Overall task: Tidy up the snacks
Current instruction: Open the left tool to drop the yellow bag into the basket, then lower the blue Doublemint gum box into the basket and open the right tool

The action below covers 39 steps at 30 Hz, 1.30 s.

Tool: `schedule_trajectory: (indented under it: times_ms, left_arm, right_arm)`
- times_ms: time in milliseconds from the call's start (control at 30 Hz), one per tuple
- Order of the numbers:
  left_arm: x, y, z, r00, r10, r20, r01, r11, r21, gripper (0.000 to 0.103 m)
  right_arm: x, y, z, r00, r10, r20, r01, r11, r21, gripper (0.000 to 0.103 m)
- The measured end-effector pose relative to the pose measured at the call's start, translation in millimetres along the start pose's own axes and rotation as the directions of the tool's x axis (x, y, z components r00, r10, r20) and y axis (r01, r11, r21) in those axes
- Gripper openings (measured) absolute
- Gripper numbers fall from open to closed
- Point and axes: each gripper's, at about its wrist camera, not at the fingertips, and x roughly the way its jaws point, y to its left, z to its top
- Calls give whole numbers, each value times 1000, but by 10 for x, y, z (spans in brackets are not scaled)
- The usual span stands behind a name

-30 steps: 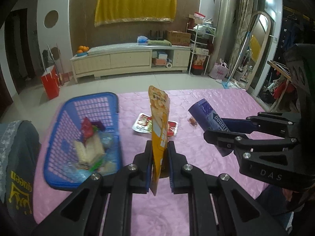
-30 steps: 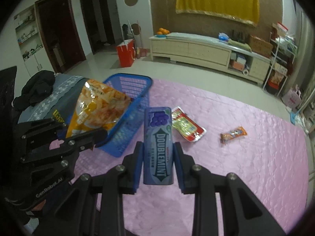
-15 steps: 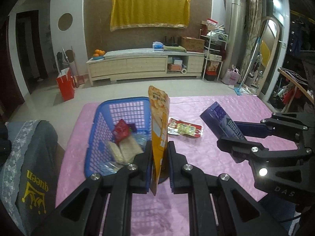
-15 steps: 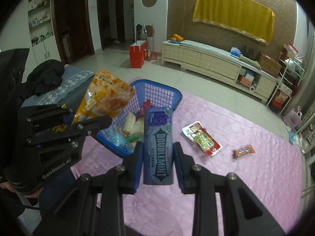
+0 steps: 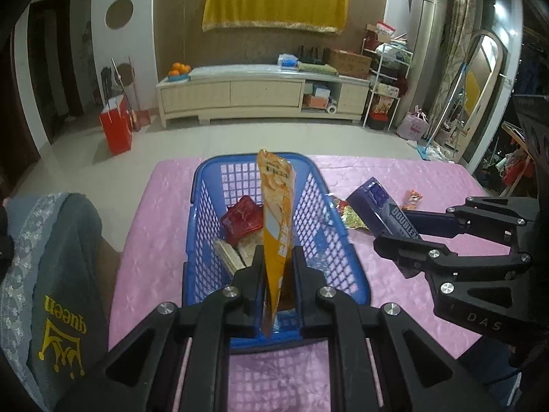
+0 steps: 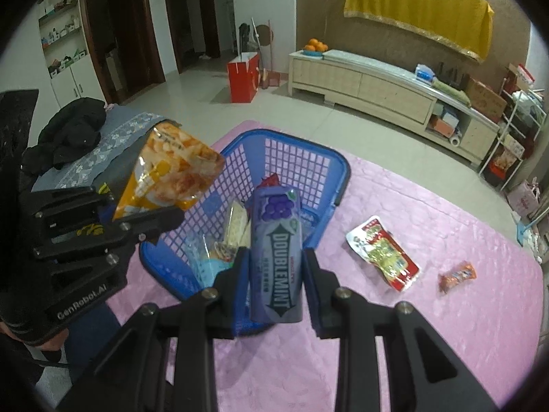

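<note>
Glossy orange pouch [image 5: 276, 219] and purple pack [image 6: 276, 254] above latticed plastic basket [image 5: 206, 213]

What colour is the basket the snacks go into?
Blue, with a perforated grid wall; the basket shows best in the right wrist view.

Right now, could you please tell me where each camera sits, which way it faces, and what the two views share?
Left wrist: on the left gripper, looking forward and down along its fingers at the orange chip bag they clamp, over the blue basket; the right gripper shows at right.
Right wrist: on the right gripper, looking forward and down at the purple gum pack it clamps; the left gripper shows at left.
Shared: basket, pink tablecloth, both held snacks, the cream cabinet.
</note>
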Motion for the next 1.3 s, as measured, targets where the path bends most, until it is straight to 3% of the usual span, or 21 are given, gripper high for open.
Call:
schedule_trajectory:
  times_ms: [300, 733, 867, 933, 1000, 1133, 1300]
  left_arm:
    - [435, 164, 87, 996, -66, -62, 63, 997, -35, 13]
    - [763, 49, 72, 988, -88, -129, 89, 996, 2, 14]
    - [750, 13, 65, 987, -68, -144, 69, 998, 3, 47]
    - [706, 7, 71, 987, -75, -144, 77, 997, 2, 48]
    - [662, 9, 88, 989, -66, -136, 67, 998, 5, 56]
    - [474, 64, 134, 997, 12, -71, -11, 1000, 12, 56]
    - [378, 176, 167, 996, 82, -42, -82, 997, 7, 58]
  right_arm:
    - [325, -84, 47, 998, -10, -64, 10, 1000, -6, 34]
    - [273, -150, 65, 998, -6, -65, 7, 1000, 8, 34]
    - [214, -138, 59, 998, -1, -57, 1, 1000, 4, 34]
    - [175, -136, 64, 999, -1, -51, 1, 1000, 2, 34]
    - [145, -148, 72, 999, 1, -43, -1, 1000, 6, 34]
    - [108, -140, 87, 1000, 9, -29, -9, 1000, 7, 35]
    - [174, -47, 104, 999, 27, -38, -27, 1000, -13, 35]
